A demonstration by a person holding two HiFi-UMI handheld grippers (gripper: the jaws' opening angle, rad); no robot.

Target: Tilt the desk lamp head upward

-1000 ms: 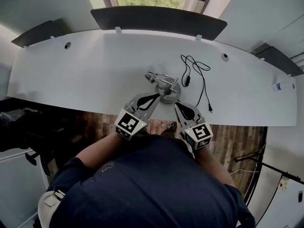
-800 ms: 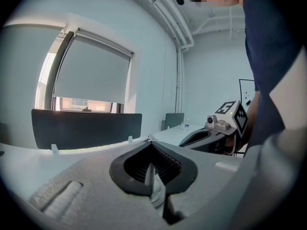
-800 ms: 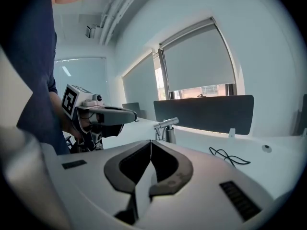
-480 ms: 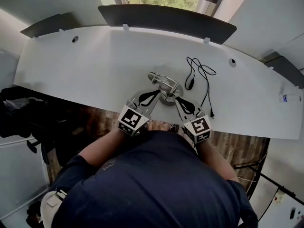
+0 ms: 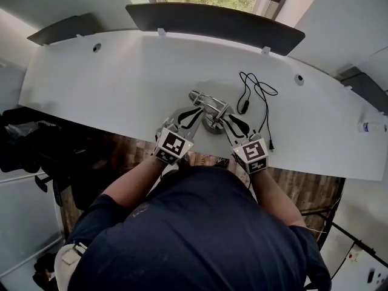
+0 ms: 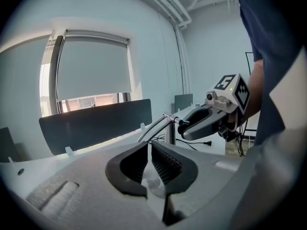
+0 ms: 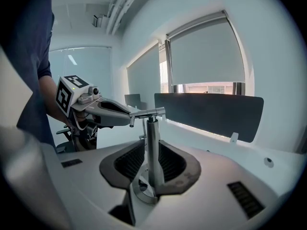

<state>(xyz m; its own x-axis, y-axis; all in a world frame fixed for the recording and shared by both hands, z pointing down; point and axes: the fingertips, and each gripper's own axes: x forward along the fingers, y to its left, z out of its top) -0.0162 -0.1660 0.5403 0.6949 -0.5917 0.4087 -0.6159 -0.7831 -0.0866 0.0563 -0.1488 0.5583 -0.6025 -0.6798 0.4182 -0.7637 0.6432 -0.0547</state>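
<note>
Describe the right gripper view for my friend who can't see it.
The right gripper has its jaws, which have just been opening, around the upright metal lamp post without squeezing it. At the picture's left, the left gripper has its tip beside the post's top, with a window behind.

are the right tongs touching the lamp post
Cannot tell. In the right gripper view the lamp post stands between the right tongs, whose jaws have just been opening; the pads sit close on both sides, with no plain gap or contact.

Navy short-sleeved shirt [image 5: 194, 235]; grey left claw [image 5: 197, 111], right claw [image 5: 224, 120], marker cubes [image 5: 174, 145].
</note>
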